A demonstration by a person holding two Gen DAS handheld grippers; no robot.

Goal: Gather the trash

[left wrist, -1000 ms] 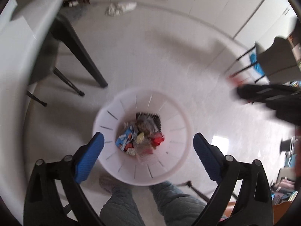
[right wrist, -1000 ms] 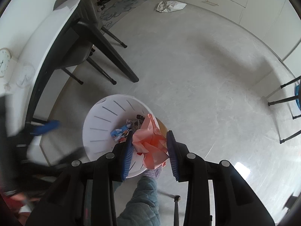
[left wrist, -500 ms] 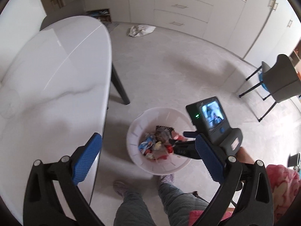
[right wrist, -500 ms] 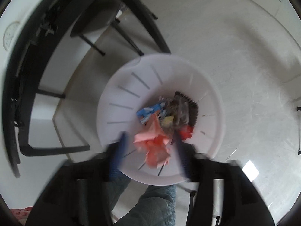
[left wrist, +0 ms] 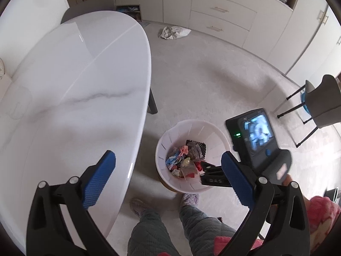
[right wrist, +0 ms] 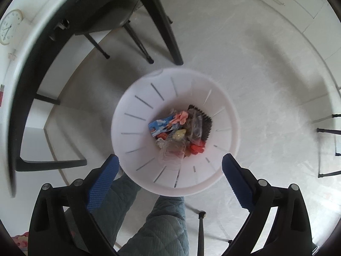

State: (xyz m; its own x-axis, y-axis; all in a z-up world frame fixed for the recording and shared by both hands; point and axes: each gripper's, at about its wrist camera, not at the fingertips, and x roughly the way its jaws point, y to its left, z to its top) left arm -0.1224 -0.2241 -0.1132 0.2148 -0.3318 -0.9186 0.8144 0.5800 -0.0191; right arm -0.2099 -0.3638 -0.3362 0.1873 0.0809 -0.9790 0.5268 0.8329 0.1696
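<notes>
A white slotted trash bin [right wrist: 136,125] stands on the floor and holds mixed wrappers, with a crumpled pink piece [right wrist: 181,117] on top. The bin also shows in the left wrist view [left wrist: 213,131], next to the table edge. My right gripper [right wrist: 169,178] is open and empty, directly above the bin's near rim. My left gripper [left wrist: 168,178] is open and empty, raised above the table edge and the bin. The right gripper's body with its small screen [left wrist: 255,136] hangs over the bin's right side.
A white marble oval table [left wrist: 70,81] fills the left. Its black legs [right wrist: 164,25] and a chair stand by the bin. A crumpled bag [left wrist: 173,32] lies on the floor by the cabinets. A dark chair [left wrist: 319,106] is at right. The person's legs [right wrist: 162,224] are below.
My right gripper opened and dropped the pink wrapper into the bin. My left gripper rose from over the bin to above the table edge.
</notes>
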